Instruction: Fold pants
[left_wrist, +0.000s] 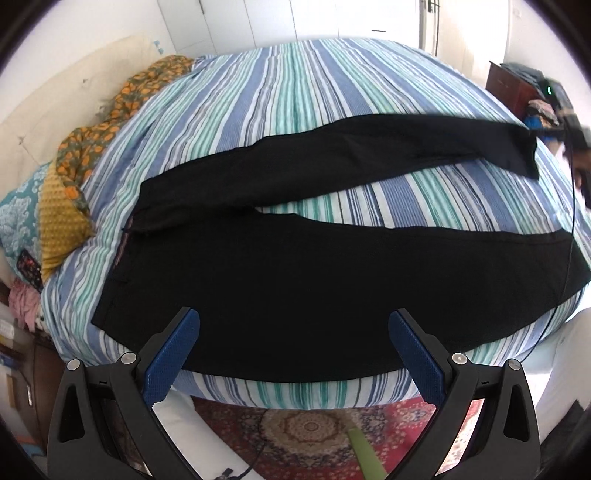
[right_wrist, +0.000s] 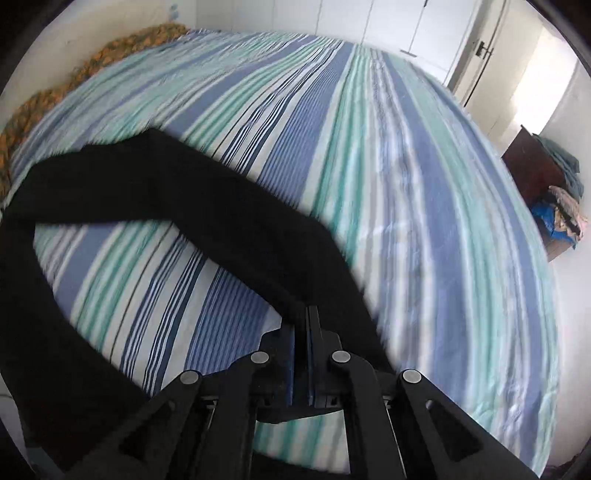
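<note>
Black pants (left_wrist: 295, 288) lie spread on the striped bed (left_wrist: 280, 103), waistband at the left, legs running right. My left gripper (left_wrist: 293, 332) is open and empty, above the near leg by the bed's front edge. My right gripper (right_wrist: 307, 314) is shut on the hem of the far pant leg (right_wrist: 229, 221) and holds it lifted off the bed. In the left wrist view that gripper (left_wrist: 565, 122) shows at the far right, at the end of the raised far leg (left_wrist: 406, 147).
Orange patterned cloth (left_wrist: 110, 110) and pillows (left_wrist: 59, 218) lie along the bed's left side. A red patterned rug (left_wrist: 303, 432) covers the floor below the front edge. A dark wooden cabinet (right_wrist: 532, 177) with clothes stands at the right. White wardrobe doors (right_wrist: 406, 22) are behind.
</note>
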